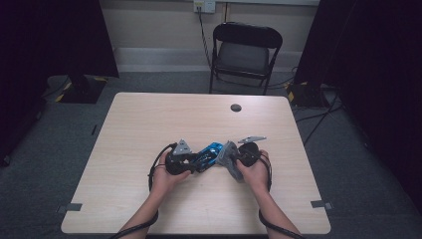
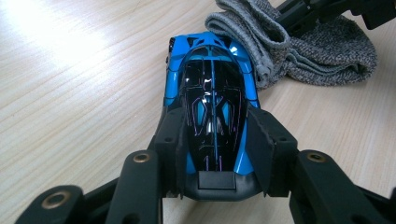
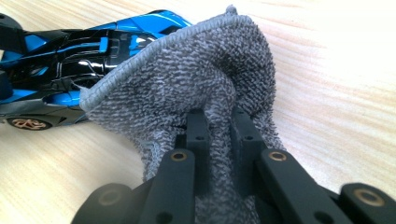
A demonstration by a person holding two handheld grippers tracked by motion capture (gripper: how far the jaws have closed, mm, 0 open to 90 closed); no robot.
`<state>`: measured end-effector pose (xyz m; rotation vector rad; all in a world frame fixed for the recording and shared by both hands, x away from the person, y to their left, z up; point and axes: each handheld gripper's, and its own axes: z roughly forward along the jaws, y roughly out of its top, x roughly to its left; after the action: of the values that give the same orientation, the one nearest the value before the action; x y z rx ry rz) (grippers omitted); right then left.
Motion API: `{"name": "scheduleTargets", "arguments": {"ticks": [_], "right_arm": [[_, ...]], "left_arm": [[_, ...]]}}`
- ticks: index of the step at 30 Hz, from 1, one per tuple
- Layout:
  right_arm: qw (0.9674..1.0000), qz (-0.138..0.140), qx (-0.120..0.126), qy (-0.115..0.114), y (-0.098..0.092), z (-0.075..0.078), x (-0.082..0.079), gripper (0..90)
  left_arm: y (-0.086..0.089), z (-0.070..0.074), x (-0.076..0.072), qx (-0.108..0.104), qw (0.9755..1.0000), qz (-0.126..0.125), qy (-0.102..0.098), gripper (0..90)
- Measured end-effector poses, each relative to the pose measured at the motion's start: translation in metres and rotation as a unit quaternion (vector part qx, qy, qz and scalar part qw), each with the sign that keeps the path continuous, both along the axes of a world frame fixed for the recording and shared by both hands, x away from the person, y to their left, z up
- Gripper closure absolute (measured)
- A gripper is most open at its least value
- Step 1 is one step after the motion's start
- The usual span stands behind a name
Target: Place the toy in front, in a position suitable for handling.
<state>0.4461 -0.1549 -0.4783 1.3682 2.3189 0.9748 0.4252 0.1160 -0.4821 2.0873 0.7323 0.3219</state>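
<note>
A glossy blue and black toy car rests on the wooden table, its rear end clamped between the pads of my left gripper. From above, the car lies between both hands at the table's middle. My right gripper is shut on a bunched grey cloth, which rises against the car's far end. In the left gripper view the cloth lies folded beside the car's nose. In the high view the left gripper and right gripper face each other, with the cloth between them.
A black folding chair stands beyond the table's far edge. A small round dark cap sits in the tabletop near the back. Bare wood stretches on all sides of the hands. Cables lie on the carpet at the right.
</note>
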Motion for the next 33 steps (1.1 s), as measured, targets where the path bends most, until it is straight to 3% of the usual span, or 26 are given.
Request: {"name": "scheduleTargets", "arguments": {"ticks": [11, 16, 24, 33], "right_arm": [[0.9996, -0.022, -0.014, -0.01, -0.009, 0.003, 0.003, 80.2], [0.9996, -0.026, -0.007, -0.011, -0.022, 0.006, 0.002, 80.3], [0.9995, 0.013, 0.012, -0.027, -0.024, 0.019, -0.017, 80.3], [0.9961, 0.074, 0.036, -0.032, -0.009, 0.029, -0.048, 80.3]], "left_arm": [[0.0, 0.001, 0.0, 0.002, 1.0, 0.0, 0.001, 59.0], [0.001, 0.001, 0.0, 0.007, 1.0, -0.002, 0.0, 59.2], [0.0, 0.001, 0.0, 0.008, 1.0, -0.003, -0.001, 59.4], [0.0, 0.002, 0.0, 0.01, 0.9999, -0.001, 0.0, 59.4]]}}
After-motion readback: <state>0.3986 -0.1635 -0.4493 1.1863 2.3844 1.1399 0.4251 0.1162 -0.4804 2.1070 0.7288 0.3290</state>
